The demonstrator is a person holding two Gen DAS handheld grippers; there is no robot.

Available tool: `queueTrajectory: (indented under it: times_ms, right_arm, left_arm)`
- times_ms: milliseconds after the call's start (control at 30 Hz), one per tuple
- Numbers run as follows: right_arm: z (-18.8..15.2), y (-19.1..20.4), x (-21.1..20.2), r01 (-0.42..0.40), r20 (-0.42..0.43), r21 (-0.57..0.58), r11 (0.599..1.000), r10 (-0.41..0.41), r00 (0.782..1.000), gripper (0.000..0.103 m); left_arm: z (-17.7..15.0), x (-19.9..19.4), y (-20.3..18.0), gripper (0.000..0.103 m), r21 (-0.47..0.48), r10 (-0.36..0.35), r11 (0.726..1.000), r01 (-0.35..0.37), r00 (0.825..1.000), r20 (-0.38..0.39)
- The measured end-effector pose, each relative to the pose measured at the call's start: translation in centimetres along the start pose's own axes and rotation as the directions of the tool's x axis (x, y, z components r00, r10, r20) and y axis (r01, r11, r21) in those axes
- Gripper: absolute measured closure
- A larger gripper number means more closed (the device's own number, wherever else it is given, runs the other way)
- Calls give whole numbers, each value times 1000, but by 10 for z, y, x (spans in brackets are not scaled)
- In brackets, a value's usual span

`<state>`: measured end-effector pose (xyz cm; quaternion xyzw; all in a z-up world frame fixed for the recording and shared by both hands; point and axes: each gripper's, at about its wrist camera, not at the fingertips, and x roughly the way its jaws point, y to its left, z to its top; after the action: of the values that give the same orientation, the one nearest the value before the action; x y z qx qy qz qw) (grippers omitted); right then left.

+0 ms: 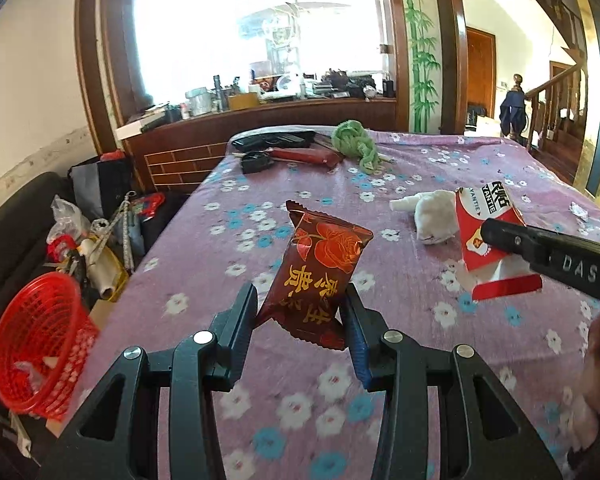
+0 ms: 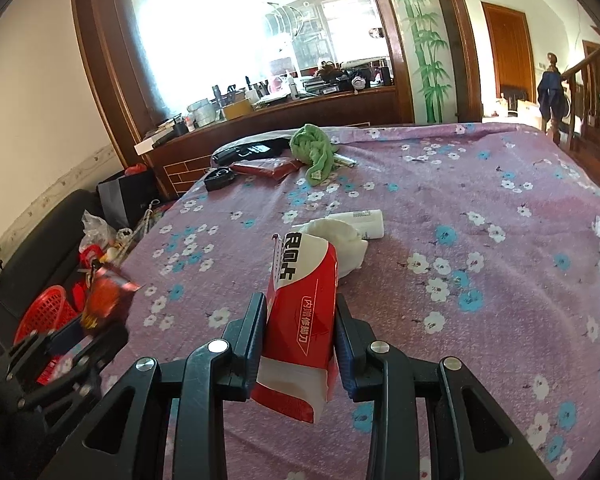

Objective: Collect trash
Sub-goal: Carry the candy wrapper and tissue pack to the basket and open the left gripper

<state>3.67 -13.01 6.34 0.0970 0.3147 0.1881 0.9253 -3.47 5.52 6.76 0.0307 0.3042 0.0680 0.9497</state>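
Floral tablecloth (image 1: 440,184) underlies both grippers: left gripper (image 1: 302,312) clamps a dark red wrapper (image 1: 320,268), right gripper (image 2: 300,328) clamps a red-white packet (image 2: 300,300) above it.

The right gripper (image 2: 300,320) pinches a red-and-white paper packet (image 2: 300,300) upright above the flowered purple tablecloth (image 2: 480,280). Just beyond the packet lie a crumpled white tissue (image 2: 344,240) and a small white bottle (image 2: 364,222). Far left of the packet, the left gripper (image 2: 80,336) holds a dark red wrapper (image 2: 106,300) (blurred) near a red basket (image 2: 46,312).
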Motion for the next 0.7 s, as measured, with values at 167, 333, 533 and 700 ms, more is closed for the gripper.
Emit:
queueTrajectory:
  times_ms: [167,333,533,700]
  right_arm:
    - [-10,21,-15,-37,-5,-18,999,37,999,68]
    - [-20,46,-26,-63,-16,-54,997,63,998,68]
    - [-24,75,-31,-89,-25,-101,991,87,996,68]
    - [-25,98,-27,-117,-48,-133,984,112,993,68]
  left_arm:
    - [-11,-20,24,62,-25,25,999,-25,1000,12]
    - [-20,-32,45,62,-52,47,998,-46,999,21]
    - [-27,-39,66,62,-86,62,995,-60,998,25]
    - [-32,-43,85,62,-113,80,991,-77,997,22]
